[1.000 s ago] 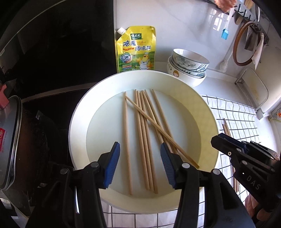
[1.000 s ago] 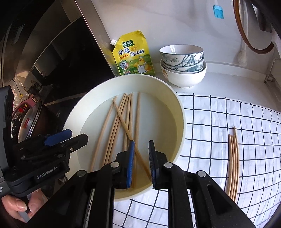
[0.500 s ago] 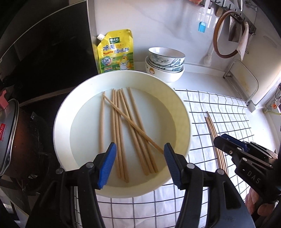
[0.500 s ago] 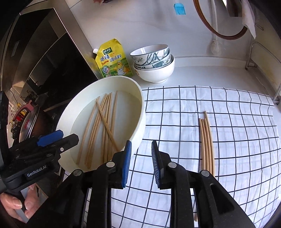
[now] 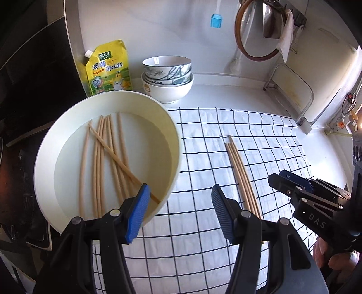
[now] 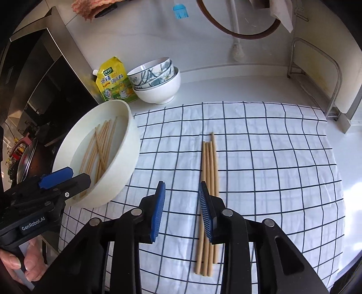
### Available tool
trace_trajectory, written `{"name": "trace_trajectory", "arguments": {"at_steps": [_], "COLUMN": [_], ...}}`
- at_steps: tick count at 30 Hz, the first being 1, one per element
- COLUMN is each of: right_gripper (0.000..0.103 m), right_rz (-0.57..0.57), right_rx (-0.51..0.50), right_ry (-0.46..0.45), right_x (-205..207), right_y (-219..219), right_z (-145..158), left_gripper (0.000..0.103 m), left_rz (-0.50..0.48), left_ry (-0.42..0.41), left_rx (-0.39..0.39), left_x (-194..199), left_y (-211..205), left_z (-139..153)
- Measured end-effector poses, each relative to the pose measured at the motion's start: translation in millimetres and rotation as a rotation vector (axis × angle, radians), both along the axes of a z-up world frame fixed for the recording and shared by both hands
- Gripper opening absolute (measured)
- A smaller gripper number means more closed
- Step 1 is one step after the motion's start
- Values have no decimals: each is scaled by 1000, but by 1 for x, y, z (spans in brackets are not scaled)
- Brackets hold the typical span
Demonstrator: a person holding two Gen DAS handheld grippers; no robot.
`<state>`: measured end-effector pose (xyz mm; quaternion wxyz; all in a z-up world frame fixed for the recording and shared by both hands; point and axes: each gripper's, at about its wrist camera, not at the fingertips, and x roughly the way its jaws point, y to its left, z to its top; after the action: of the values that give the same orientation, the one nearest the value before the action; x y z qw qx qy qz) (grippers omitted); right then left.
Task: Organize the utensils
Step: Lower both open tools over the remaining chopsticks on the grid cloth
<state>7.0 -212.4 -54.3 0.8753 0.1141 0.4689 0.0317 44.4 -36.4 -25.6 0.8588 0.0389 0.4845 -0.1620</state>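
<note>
The left tongs (image 5: 179, 210) stand wide apart and hold nothing. They hang over the left part of the checked cloth (image 5: 260, 126), with their left blue pad in front of the near rim of the white basin (image 5: 108, 99). The right tongs (image 6: 182, 212) are also parted, more narrowly, and they are empty too. They hang above the middle of the cloth, and their right pad is in front of the near part of the four chopsticks (image 6: 209, 181) that lie side by side on the cloth, pointing toward the back wall.

The white basin sits at the left edge of the cloth, next to the dark stove (image 5: 34, 90). Inside it lie more loose chopsticks (image 5: 101, 162); most are almost parallel and one crosses over the others at an angle. I cannot tell if there is water in the basin.

Behind the basin, close to the back edge of the desk (image 6: 237, 88), a yellow seasoning pouch (image 5: 108, 67) stands upright against the wall. Just to the right of it is a stack of bowls (image 5: 167, 79), patterned ones inside a plain white one. On the wall hang a blue brush (image 5: 216, 20) and a round wooden-framed object (image 5: 255, 34). A metal rack (image 6: 316, 74) stands at the right back corner.
</note>
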Motion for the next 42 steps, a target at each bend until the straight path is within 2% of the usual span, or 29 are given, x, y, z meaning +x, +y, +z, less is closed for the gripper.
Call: {"name": "trace_trajectory", "arguments": {"at_steps": [7, 15, 27, 42], "right_gripper": [31, 35, 35, 35], "right_rz": [-8, 17, 70, 109], "right_rx": [-15, -2, -5, -77], "right_ry": [46, 102, 131, 113], "right_x": [-8, -10, -4, -5], "right_y": [-28, -44, -40, -28], "right_z": [-21, -53, -86, -92], "left_gripper": [57, 57, 59, 60], "left_rz": [-37, -33, 18, 24], "left_ry": [24, 74, 122, 140], "left_rx": [-17, 12, 57, 59], "left_x": [-8, -10, -10, -13], "left_y": [-39, -64, -67, -69], "left_z": [-13, -40, -72, -84]}}
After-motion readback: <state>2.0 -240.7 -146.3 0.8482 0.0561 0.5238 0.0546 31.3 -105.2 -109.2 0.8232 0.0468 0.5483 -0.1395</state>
